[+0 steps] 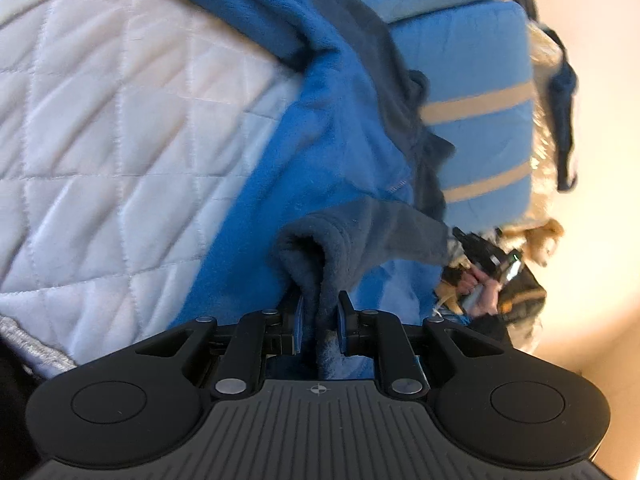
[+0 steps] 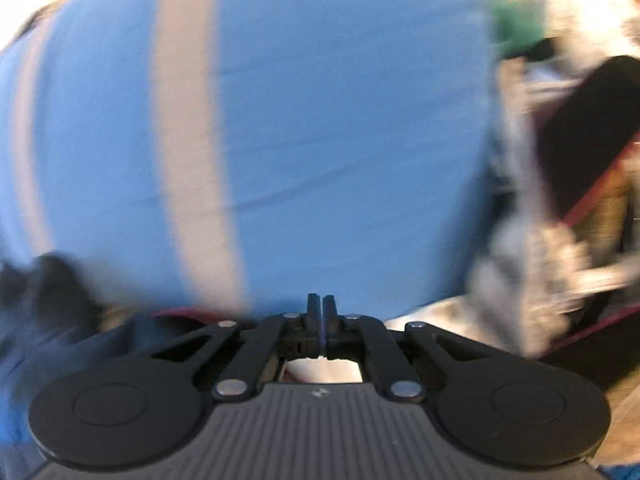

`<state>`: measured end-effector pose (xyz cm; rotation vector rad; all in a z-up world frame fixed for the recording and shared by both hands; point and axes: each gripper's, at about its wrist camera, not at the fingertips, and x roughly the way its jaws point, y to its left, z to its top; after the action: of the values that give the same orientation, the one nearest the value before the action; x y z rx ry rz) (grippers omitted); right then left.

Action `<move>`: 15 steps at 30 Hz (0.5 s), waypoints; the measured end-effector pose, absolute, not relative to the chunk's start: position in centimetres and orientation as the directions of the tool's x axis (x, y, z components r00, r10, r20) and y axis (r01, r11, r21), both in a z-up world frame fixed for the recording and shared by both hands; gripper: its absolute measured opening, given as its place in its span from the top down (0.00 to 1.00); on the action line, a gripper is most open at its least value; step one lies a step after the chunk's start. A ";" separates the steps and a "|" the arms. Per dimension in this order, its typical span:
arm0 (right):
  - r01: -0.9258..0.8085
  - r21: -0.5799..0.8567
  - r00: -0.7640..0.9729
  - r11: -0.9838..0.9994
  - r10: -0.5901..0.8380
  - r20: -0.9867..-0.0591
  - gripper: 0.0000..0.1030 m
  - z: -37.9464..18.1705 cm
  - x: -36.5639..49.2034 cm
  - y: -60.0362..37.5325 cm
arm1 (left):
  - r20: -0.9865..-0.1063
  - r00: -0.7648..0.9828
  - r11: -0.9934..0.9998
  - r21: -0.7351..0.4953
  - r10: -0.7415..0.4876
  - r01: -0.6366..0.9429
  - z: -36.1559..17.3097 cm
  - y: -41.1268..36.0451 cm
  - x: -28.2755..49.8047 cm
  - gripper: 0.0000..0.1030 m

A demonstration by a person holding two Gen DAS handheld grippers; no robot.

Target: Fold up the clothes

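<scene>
A blue fleece garment with dark navy trim lies across a white quilted bedcover. My left gripper is shut on a bunched fold of the navy trim, which rises between its blue pads. My right gripper is shut, its pads pressed together with no cloth seen between them. It points at a light blue cloth with beige stripes. In the left wrist view the same gripper, held by a hand, shows at the right end of the navy trim.
The light blue striped cloth lies folded beyond the fleece at the right. Blurred clutter, including something black with red straps and something green, fills the right side. A pale floor lies beyond the bed edge.
</scene>
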<state>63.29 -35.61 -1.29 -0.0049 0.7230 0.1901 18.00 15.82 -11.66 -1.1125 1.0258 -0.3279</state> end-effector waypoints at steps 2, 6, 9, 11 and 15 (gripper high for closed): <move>-0.216 0.119 0.697 0.969 0.239 -0.676 0.97 -1.0 63.1 -35.9 | -0.516 0.514 0.461 -0.854 -0.685 -0.244 -11.7 15.6 18.2 0.85; -0.346 0.259 0.596 0.901 0.425 -0.681 0.33 -1.1 62.9 -35.1 | -0.509 0.514 0.429 -0.860 -0.691 -0.276 -12.7 15.8 18.2 0.85; -0.425 0.371 0.497 0.826 0.555 -0.666 0.23 -1.7 63.2 -34.5 | -0.500 0.516 0.413 -0.866 -0.696 -0.281 -13.1 16.0 18.1 0.85; -0.432 0.425 0.455 0.796 0.599 -0.659 0.21 -2.6 64.0 -34.5 | -0.500 0.512 0.418 -0.866 -0.699 -0.274 -13.1 16.0 18.2 0.85; -0.458 0.456 0.398 0.764 0.634 -0.663 0.22 -4.3 65.1 -33.9 | -0.495 0.507 0.416 -0.869 -0.706 -0.269 -13.3 16.2 18.2 0.85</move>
<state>65.07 -33.94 -4.33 0.2135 0.9313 0.6975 18.24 16.17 -13.27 -1.1529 1.0509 -0.3498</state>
